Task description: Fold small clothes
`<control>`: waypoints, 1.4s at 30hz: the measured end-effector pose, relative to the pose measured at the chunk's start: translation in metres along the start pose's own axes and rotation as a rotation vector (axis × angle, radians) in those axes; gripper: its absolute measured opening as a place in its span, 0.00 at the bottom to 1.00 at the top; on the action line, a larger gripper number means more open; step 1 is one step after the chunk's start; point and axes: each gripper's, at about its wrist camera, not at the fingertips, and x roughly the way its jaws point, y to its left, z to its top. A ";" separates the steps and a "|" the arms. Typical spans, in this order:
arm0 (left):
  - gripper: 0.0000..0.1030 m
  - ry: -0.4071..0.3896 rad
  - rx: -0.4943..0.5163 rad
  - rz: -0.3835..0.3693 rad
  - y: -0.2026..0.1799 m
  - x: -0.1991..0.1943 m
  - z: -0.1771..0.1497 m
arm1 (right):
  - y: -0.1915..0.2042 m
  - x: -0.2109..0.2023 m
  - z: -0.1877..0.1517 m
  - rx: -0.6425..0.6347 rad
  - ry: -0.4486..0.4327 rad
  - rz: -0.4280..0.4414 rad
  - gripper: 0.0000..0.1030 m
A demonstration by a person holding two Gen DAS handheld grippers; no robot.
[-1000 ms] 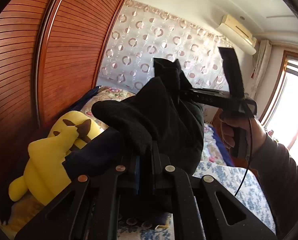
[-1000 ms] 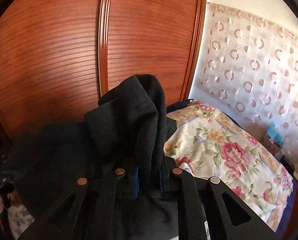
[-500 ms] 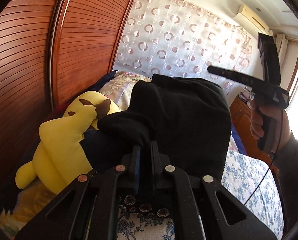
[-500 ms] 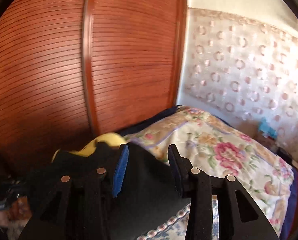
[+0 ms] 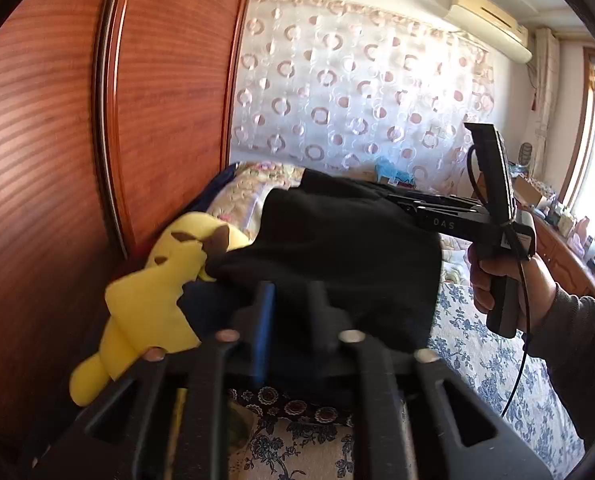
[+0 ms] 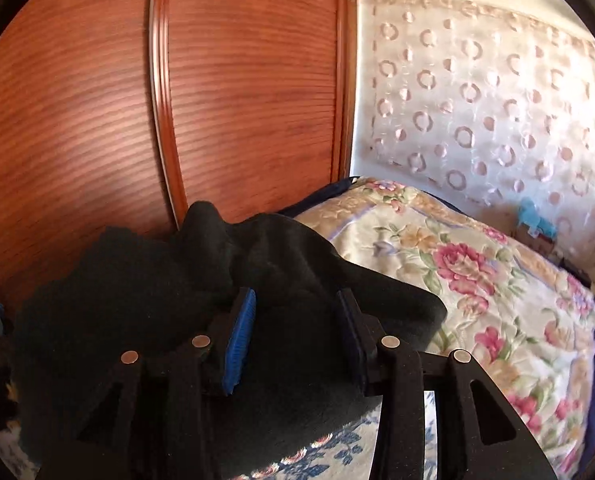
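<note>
1. Lowered since a second ago, the black fleece garment [image 5: 349,248] now sits bunched on the bed instead of hanging up between the two grippers.
2. Both sets of jaws were clamped on the fleece back then. The left gripper [image 5: 289,300] has just been opening its jaws; they stand parted with cloth lying loose between them.
3. The right gripper [image 6: 297,320] has jaws standing apart as well, having let go of the fold, with the fleece lying under and between the blue pads [image 6: 239,340], which press on nothing.
4. In the left wrist view the right gripper [image 5: 401,204] reaches in from the right over the garment's far edge, held by the person's right hand [image 5: 497,280] in a dark sleeve.
5. A yellow plush toy [image 5: 153,300] lies just beside the garment, touching its left edge, against the reddish wooden wardrobe [image 5: 57,160].
6. The floral quilt [image 6: 477,280] lies beyond the garment on the bed [image 5: 477,360], and a curtain with ring patterns [image 5: 357,80] hangs behind.
</note>
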 end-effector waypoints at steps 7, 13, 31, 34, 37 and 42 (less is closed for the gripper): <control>0.60 -0.050 0.091 -0.020 -0.022 -0.024 0.000 | 0.020 -0.056 -0.029 0.034 -0.042 -0.001 0.42; 0.83 -0.090 0.147 -0.066 -0.043 -0.043 -0.004 | 0.034 -0.118 -0.059 0.059 -0.067 -0.035 0.43; 0.88 -0.035 0.273 -0.217 -0.129 -0.063 -0.052 | 0.087 -0.299 -0.161 0.207 -0.133 -0.249 0.65; 0.88 -0.031 0.277 -0.218 -0.143 -0.073 -0.058 | 0.103 -0.326 -0.170 0.223 -0.136 -0.317 0.68; 0.88 -0.036 0.269 -0.231 -0.152 -0.086 -0.057 | 0.118 -0.353 -0.176 0.253 -0.128 -0.398 0.69; 0.88 -0.072 0.263 -0.218 -0.162 -0.111 -0.046 | 0.142 -0.399 -0.173 0.281 -0.184 -0.468 0.75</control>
